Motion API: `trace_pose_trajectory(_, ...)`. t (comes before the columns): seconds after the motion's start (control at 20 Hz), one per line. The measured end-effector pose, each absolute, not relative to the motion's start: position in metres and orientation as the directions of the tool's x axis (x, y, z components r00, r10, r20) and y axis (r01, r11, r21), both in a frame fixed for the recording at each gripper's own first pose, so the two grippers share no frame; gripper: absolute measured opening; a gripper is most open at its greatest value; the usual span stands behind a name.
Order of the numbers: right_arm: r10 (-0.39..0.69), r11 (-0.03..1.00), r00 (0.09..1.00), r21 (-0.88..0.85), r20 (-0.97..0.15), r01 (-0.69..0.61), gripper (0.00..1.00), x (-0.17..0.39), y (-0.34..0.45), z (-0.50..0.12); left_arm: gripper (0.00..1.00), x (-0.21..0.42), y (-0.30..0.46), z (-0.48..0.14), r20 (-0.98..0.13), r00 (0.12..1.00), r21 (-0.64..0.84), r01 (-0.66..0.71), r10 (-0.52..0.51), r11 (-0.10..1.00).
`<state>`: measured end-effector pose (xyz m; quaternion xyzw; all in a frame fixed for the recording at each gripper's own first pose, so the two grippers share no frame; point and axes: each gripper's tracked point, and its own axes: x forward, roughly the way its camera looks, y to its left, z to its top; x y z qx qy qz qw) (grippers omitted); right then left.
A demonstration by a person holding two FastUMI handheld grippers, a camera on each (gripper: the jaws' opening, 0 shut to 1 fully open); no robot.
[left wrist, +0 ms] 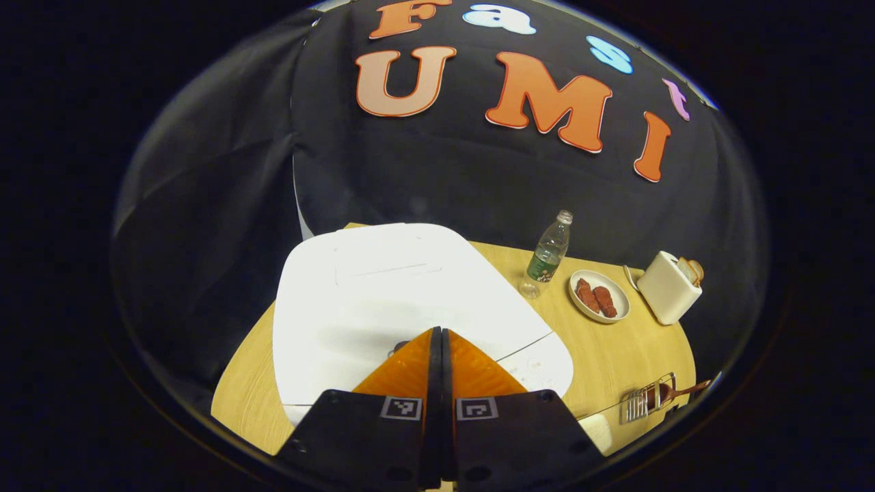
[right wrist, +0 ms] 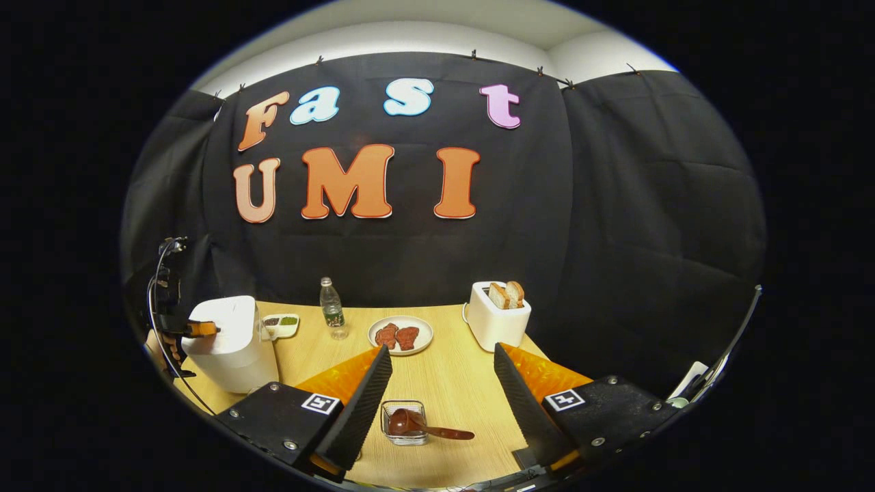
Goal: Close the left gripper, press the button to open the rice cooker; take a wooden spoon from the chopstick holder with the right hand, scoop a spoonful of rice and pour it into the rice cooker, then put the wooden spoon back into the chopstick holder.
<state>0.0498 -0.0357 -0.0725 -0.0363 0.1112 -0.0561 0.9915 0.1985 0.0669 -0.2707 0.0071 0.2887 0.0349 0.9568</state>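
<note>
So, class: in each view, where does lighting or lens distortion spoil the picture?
Left gripper view: the rice cooker lid is overexposed, nearly featureless white; the bottle leans from fisheye bending. Right gripper view: exposure is even, the table edge curves, the toaster stays sharp.

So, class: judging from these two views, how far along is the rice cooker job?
Done: the left gripper is shut, poised over the rice cooker. In hand: pressing the button; the lid looks closed. Left: the open right gripper must take the wooden spoon, lying in its holder, then scoop, pour and return.
</note>
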Motion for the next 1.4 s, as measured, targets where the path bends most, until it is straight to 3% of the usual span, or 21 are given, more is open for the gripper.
trace_pose_trajectory(0.1, -0.126, 0.990, 0.970, -0.086, -0.206, 0.111, 0.94, 0.048, -0.039, -0.070, 0.05, 0.198, 0.061, -0.255, -0.547, 0.836, -0.013, -0.073, 0.054, 0.997)
trace_pose_trajectory(0.35, -0.136, 0.990, 0.977, -0.067, -0.164, 0.126, 0.94, 0.046, -0.044, -0.057, 0.05, 0.198, 0.057, -0.130, -0.313, 0.949, -0.036, -0.064, 0.049, 0.997)
trace_pose_trajectory(0.65, -0.148, 0.988, 0.981, -0.052, -0.124, 0.142, 0.94, 0.035, -0.054, -0.052, 0.04, 0.150, 0.063, -0.050, -0.167, 0.983, 0.007, -0.073, 0.073, 0.997)
trace_pose_trajectory(1.1, -0.166, 0.986, 0.981, 0.000, -0.102, 0.167, 0.94, 0.018, -0.064, -0.083, 0.05, 0.085, 0.086, -0.001, -0.060, 0.986, 0.028, -0.157, 0.158, 0.987)
trace_pose_trajectory(1.3, -0.136, 0.990, 0.984, 0.024, -0.117, 0.140, 0.93, 0.019, -0.055, -0.115, 0.07, 0.066, 0.086, 0.003, -0.055, 0.989, 0.029, -0.136, 0.138, 0.990)
trace_pose_trajectory(1.35, -0.137, 0.989, 0.982, 0.034, -0.132, 0.142, 0.94, 0.021, -0.053, -0.124, 0.13, 0.060, 0.090, 0.007, -0.050, 0.988, 0.028, -0.147, 0.148, 0.989)
trace_pose_trajectory(1.4, -0.138, 0.988, 0.979, 0.048, -0.148, 0.146, 0.93, 0.022, -0.052, -0.134, 0.13, 0.060, 0.096, 0.012, -0.040, 0.986, 0.022, -0.161, 0.162, 0.987)
